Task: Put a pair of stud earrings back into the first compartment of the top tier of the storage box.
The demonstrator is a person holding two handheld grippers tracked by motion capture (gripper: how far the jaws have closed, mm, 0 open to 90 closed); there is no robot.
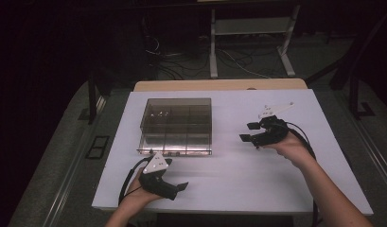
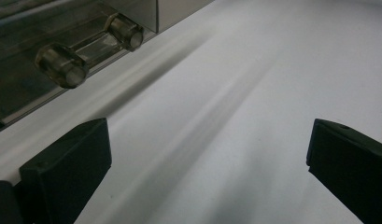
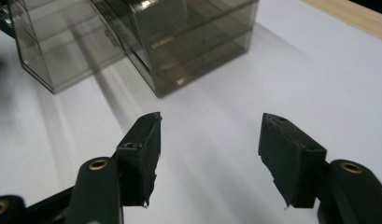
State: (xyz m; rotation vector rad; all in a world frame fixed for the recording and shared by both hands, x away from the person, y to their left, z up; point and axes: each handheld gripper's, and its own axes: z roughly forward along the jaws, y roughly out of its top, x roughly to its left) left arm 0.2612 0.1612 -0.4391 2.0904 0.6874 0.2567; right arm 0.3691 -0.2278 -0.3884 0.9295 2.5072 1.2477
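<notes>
Holding both grippers wide, empty, over the white table point(image 1: 238, 179)

My left gripper point(image 1: 179, 188) sits nearest, just before the smoky clear box point(image 1: 176, 125) and its handle point(image 2: 88, 51); my right gripper point(image 1: 248, 131) hovers beside the box's right wall

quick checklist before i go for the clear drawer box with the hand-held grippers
1. Left hand-held gripper open, nothing between the jaws: ok.
2. Right hand-held gripper open, nothing held: ok.
3. Clear drawer box upright on the white table: ok.
4. Drawer handle visible close ahead of the left hand-held gripper: ok.
5. Drawers shut: cannot tell.
6. Right hand-held gripper apart from the box, white table between them: ok.
</notes>
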